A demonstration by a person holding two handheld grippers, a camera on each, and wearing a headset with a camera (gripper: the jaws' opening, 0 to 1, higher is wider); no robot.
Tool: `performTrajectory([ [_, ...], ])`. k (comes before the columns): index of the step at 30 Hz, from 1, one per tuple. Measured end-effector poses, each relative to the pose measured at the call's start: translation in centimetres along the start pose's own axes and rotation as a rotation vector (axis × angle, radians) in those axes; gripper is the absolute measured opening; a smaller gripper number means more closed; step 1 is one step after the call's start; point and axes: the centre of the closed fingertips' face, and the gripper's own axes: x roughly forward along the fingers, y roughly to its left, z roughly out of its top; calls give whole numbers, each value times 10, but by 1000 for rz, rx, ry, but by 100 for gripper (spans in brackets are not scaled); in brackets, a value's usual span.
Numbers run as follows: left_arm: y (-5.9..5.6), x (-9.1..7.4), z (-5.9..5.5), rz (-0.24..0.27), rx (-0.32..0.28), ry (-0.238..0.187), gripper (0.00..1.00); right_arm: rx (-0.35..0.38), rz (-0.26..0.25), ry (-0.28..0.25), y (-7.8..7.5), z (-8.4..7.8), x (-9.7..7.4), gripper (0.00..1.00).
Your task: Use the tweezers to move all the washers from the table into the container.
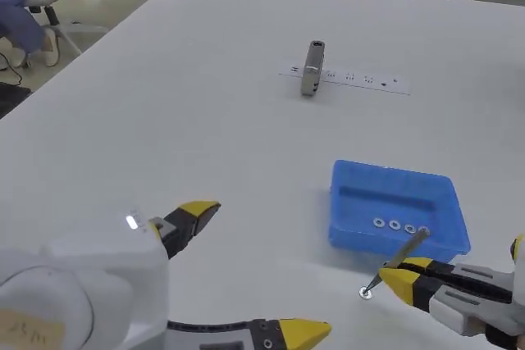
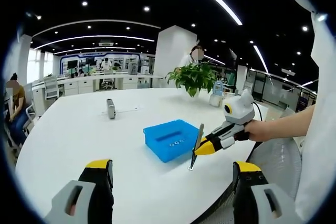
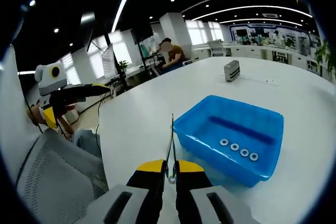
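Near the table's front edge, one washer lay flat on the bare top, just beside the near wall of the blue container. Four more washers sat in a row inside it. The right gripper was clamped tight on the tweezers, with the tips down at the loose washer. Couldn't tell whether the tips were pinching it or spread. The left gripper hung with its jaws wide apart, holding nothing, well off to the side.

Handling guess: the washer is tiny, thin, stiff metal, near weightless and slick on the smooth top. It would likely skate or flip if squeezed off-centre. Best hold is probably one tip through the hole and the other outside the rim, with a light squeeze.

Nothing stood between washer and container; only the wall had to be lifted over. A grey device on a white strip sat far back, out of the way.
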Motion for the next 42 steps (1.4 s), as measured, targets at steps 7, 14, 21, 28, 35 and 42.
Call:
performTrajectory([
  [7, 3, -2, -3, 8, -2, 5, 97, -70, 17, 33, 5, -4, 2, 4],
  [14, 2, 0, -2, 4, 0, 5, 97, -275, 24, 90, 13, -8, 2, 4],
  [21, 1, 2, -4, -5, 23, 20, 97, -397, 29, 123, 18, -9, 7, 3],
  [28, 8, 0, -2, 3, 33, 18, 97, -350, 21, 100, 16, -3, 7, 3],
  [35, 11, -1, -1, 5, 42, 20, 97, -317, 34, 28, 19, 22, 1, 3],
  [42, 7, 1, 3, 5, 27, 3, 97, -260, 42, -78, 8, 57, 0, 3],
])
